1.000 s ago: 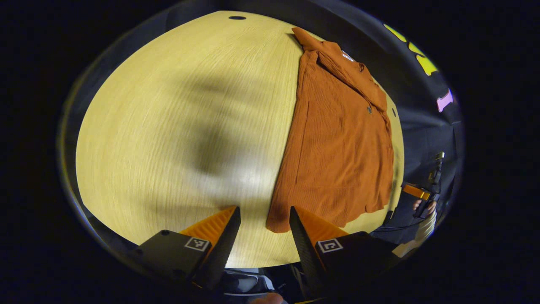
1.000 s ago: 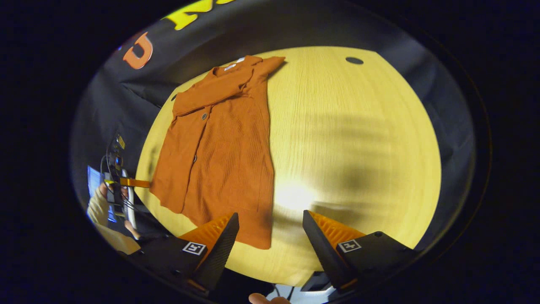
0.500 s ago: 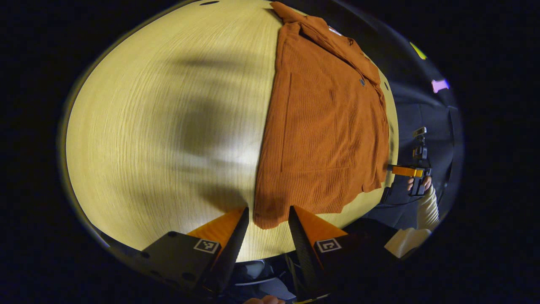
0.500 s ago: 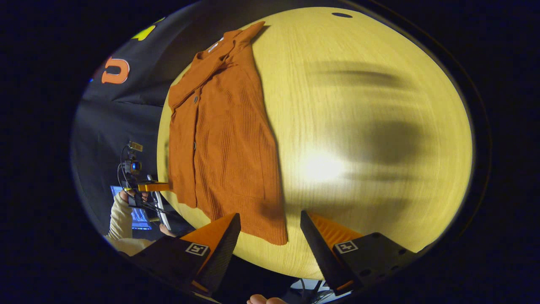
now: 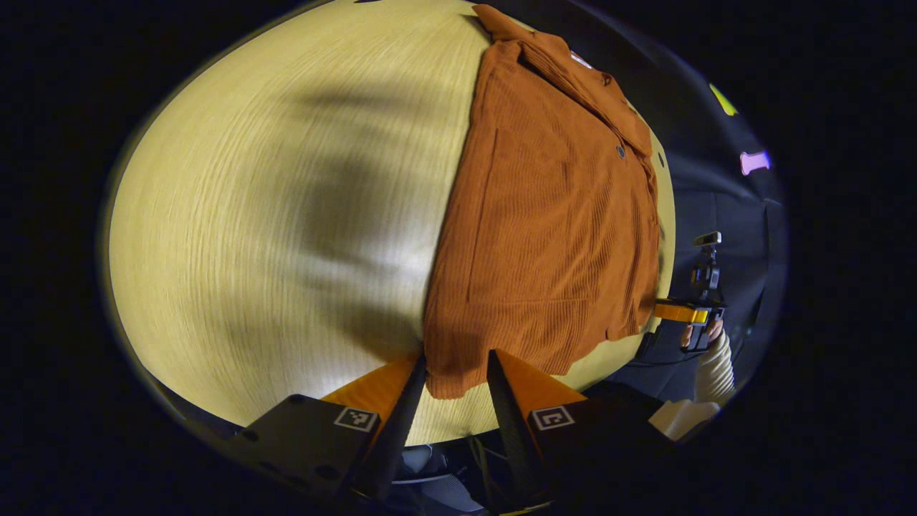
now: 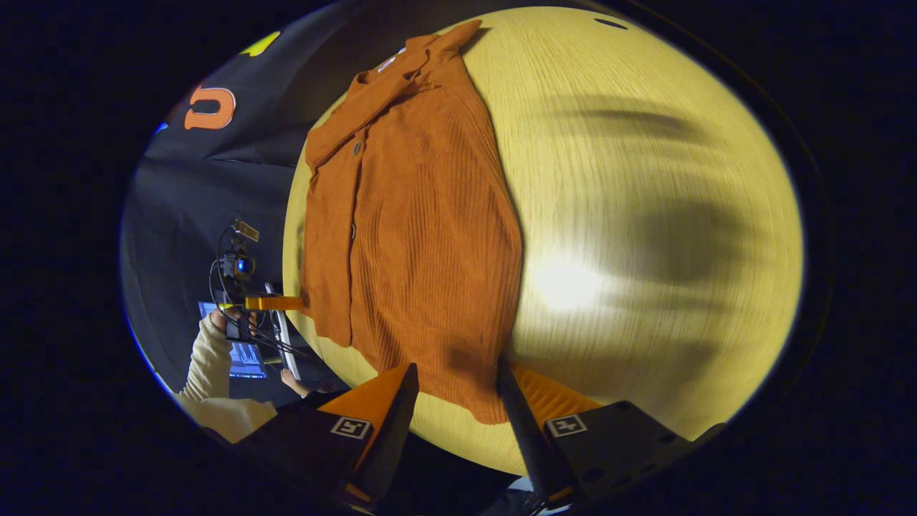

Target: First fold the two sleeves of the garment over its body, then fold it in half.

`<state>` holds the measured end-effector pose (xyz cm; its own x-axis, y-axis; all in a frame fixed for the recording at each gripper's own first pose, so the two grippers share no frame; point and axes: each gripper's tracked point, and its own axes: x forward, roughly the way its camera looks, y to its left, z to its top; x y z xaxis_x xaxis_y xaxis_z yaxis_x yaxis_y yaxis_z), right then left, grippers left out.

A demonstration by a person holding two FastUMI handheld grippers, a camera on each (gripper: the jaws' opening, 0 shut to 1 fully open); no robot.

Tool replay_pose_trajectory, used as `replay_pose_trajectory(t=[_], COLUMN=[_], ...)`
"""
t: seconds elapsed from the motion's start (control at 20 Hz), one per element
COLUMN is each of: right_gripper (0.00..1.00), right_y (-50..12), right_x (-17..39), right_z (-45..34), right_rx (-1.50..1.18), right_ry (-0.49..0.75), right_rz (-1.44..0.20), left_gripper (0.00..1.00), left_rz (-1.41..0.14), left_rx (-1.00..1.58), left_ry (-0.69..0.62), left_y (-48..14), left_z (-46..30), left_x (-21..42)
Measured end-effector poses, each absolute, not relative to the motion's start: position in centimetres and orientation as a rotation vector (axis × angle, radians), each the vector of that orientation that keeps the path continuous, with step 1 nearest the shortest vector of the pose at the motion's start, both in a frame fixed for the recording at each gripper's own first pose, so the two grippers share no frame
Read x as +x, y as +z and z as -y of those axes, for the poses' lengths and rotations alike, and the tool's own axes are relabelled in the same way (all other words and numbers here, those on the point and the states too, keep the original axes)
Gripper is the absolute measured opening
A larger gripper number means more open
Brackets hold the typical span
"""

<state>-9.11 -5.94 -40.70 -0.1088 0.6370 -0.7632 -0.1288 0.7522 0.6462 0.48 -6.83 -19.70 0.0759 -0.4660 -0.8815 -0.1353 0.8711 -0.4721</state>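
Observation:
An orange ribbed shirt (image 5: 551, 215) lies flat on a round pale wooden table (image 5: 286, 215), collar at the far end, with its sleeves folded in over the body. In the left gripper view, my left gripper (image 5: 455, 362) is open at the near table edge, with one hem corner between its fingers. My right gripper (image 6: 457, 367) is open too, astride the shirt's (image 6: 423, 236) other hem corner. Across the hem, the right gripper (image 5: 680, 312) appears far off in the left gripper view. The right gripper view likewise catches the left gripper (image 6: 269, 303).
The table (image 6: 645, 215) stretches wide and bare beside the shirt, with a small dark hole (image 6: 609, 23) near its far rim. A hand in a cream sleeve (image 6: 208, 358) holds the far gripper, and a lit screen (image 6: 240, 355) glows below the table edge.
Both grippers moved forward and down onto the hem corners, which now lie between their fingers. Each finger gap has narrowed a little.

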Motion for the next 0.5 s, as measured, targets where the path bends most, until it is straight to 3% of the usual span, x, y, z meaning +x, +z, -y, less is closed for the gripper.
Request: replay_pose_trajectory(t=[0.05, 0.1, 0.2, 0.45, 0.5], right_gripper=[0.6, 0.6, 0.6, 0.58, 0.54], right_y=[-40.7, -40.9, -40.8, -41.2, -41.2], right_x=[-9.4, -9.9, -10.8, -11.4, -11.5], right_z=[5.6, 5.1, 4.4, 3.6, 3.5], right_rx=[0.467, 0.514, 0.602, 0.689, 0.699], right_ry=[0.677, 0.668, 0.656, 0.623, 0.621], right_rz=[-1.558, -1.567, -1.573, -1.541, -1.539], left_gripper=[0.53, 0.58, 0.53, 0.58, 0.54], left_rz=[-1.488, -1.481, -1.464, -1.421, -1.424], left_rx=[-0.506, -0.519, -0.544, -0.55, -0.541], left_ry=[-0.262, -0.254, -0.237, -0.178, -0.166], left_y=[-19.3, -19.1, -18.7, -18.9, -18.9], left_z=[6.6, 6.5, 6.3, 6.8, 6.9], left_x=[0.7, 1.0, 1.5, 2.9, 3.0])
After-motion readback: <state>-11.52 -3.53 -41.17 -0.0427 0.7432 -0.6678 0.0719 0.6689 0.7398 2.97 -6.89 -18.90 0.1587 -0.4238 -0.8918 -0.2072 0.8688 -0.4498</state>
